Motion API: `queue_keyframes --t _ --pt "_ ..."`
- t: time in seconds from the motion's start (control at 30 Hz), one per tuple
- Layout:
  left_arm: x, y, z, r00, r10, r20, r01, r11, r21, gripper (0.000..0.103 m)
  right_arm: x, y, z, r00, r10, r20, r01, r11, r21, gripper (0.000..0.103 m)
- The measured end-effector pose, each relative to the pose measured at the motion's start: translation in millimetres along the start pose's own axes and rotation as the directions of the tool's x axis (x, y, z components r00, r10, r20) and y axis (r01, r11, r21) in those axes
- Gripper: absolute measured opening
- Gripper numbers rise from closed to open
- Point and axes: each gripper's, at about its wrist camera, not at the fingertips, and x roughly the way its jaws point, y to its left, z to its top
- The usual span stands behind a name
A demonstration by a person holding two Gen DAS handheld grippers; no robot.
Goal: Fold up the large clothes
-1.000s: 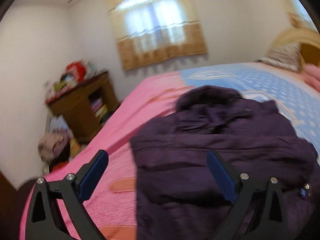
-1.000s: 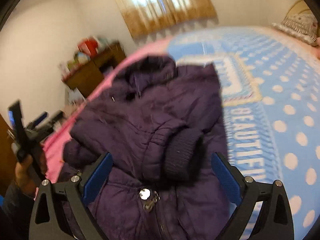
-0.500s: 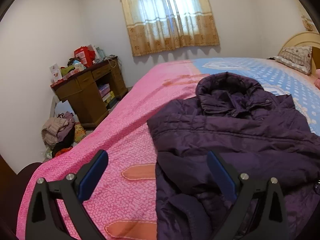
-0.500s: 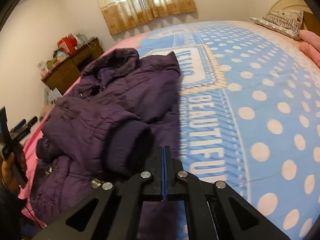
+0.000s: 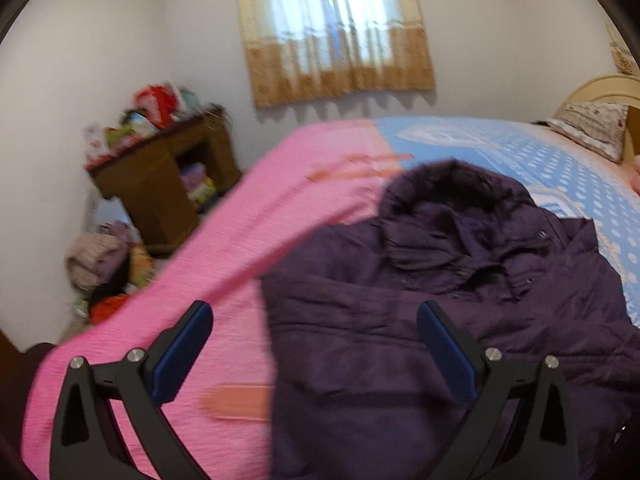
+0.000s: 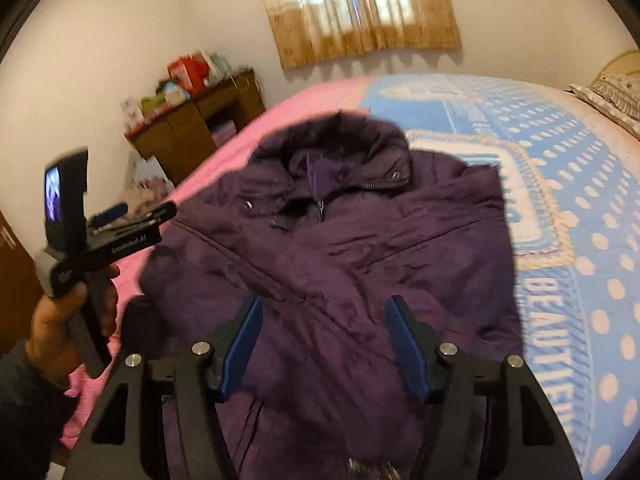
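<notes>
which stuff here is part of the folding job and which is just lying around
Part of the job:
purple jacket
bed
left hand-held gripper
right hand-held gripper

Just lying around:
wooden desk with clutter on top
clothes pile on the floor
pillow
curtain

Half a second ago the right gripper [image 6: 324, 344] was clamped fully together beside the dark knitted cuff of the purple quilted hooded jacket [image 6: 360, 248]; its jaws have just been opening and now stand apart above the jacket's front with nothing between them. The sleeve that lay folded across the chest a second ago no longer shows there. The left gripper [image 5: 316, 344], wide apart throughout, has shifted over the jacket's left edge.
</notes>
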Motion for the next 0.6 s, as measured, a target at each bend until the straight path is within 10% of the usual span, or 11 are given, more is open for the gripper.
queue_keyframes --t 0.2,0.6 --pt "53 -29 -26 0.986 0.024 -0.165 -0.004 0.992 0.125 0.103 33 -15 -20 0.998 -0.046 -0.045 0.045 0.999 -0.014 0.064" --pt "62 -32 -33 0.97 0.055 -0.239 -0.024 0.991 0.133 0.103 52 -8 -24 0.991 -0.1 -0.084 0.093 0.993 -0.078 0.064"
